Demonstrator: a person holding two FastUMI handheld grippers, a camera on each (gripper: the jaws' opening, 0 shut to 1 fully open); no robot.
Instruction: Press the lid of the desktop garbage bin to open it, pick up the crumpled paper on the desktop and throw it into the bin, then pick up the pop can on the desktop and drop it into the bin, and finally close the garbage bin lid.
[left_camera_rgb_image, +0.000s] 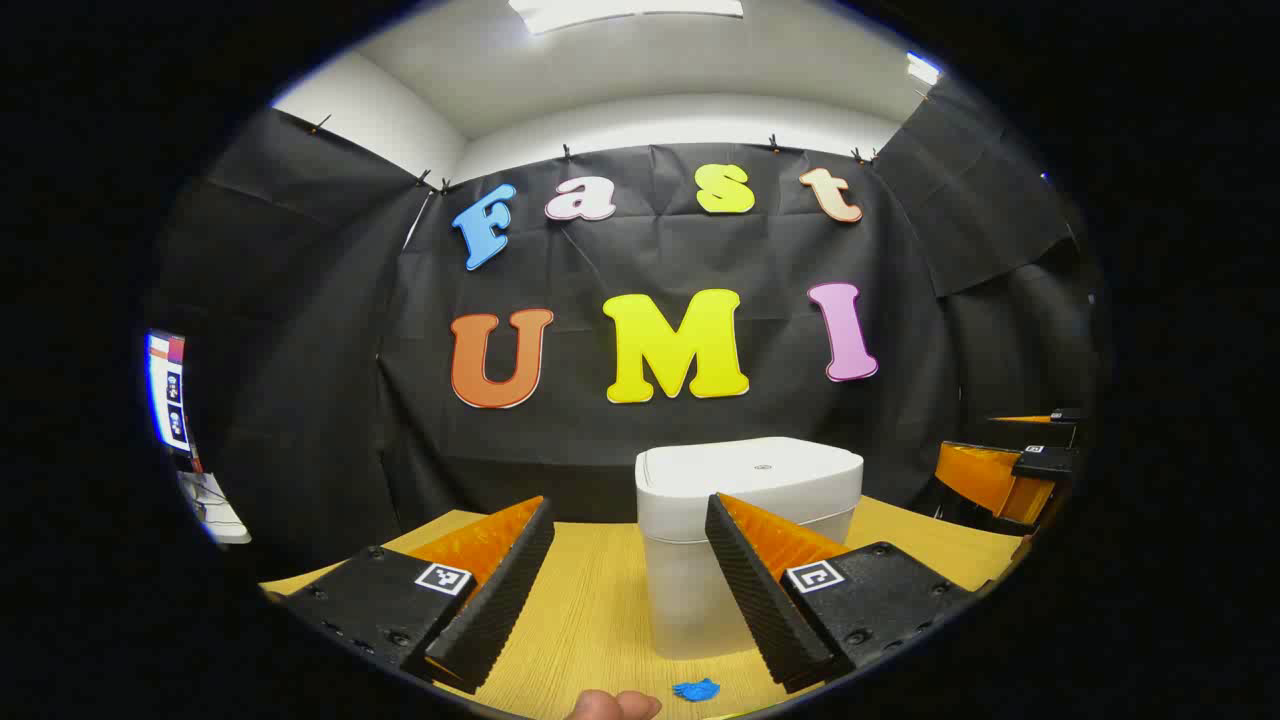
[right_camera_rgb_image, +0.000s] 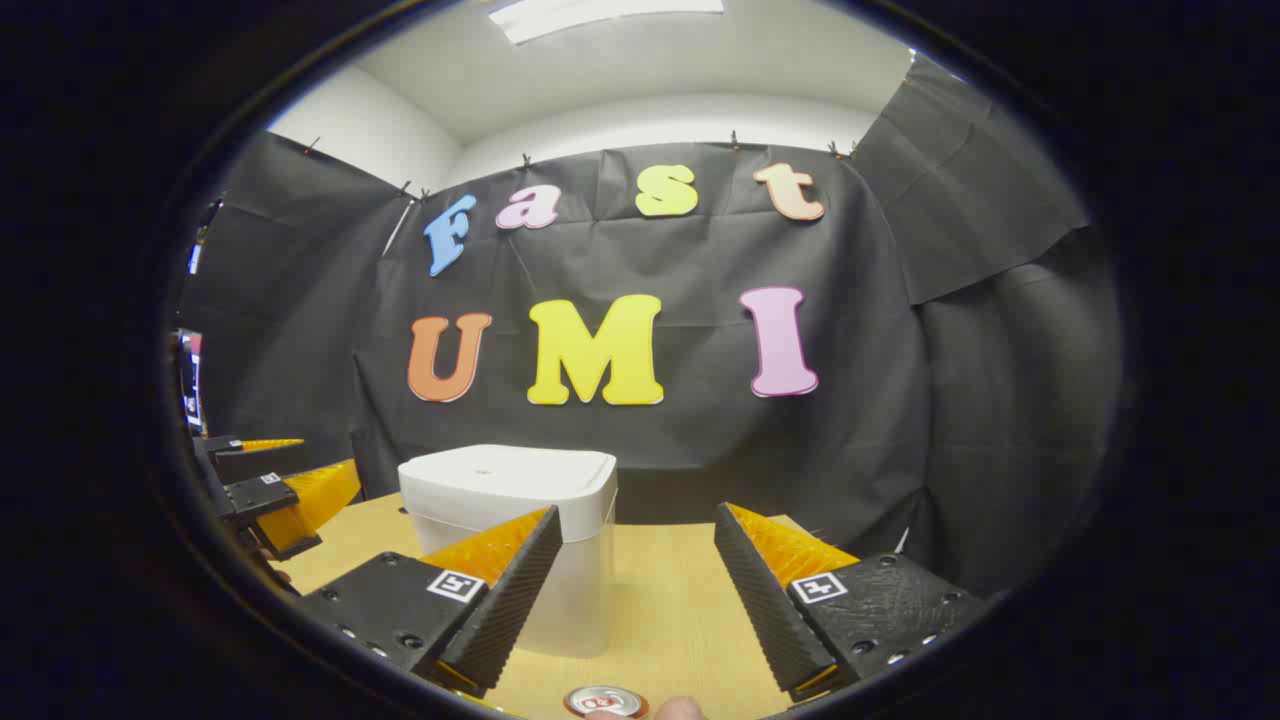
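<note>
The white garbage bin (left_camera_rgb_image: 750, 500) stands on the wooden table (left_camera_rgb_image: 590, 600) with its lid down. My left gripper (left_camera_rgb_image: 628, 505) hangs open just in front of it, nothing between its fingers. A small blue crumpled paper (left_camera_rgb_image: 696, 689) lies on the table below this gripper, near the front edge. In the right gripper view the bin (right_camera_rgb_image: 510, 500) is ahead and to the left, and my right gripper (right_camera_rgb_image: 637, 512) is open and empty. The top of the pop can (right_camera_rgb_image: 605, 700) shows at the bottom edge, under the right gripper.
The right gripper (left_camera_rgb_image: 1010, 470) shows far right in the left gripper view; the left gripper (right_camera_rgb_image: 280, 490) shows far left in the right gripper view. A fingertip (left_camera_rgb_image: 610, 705) pokes in at the bottom. Black cloth walls close the booth behind the table.
</note>
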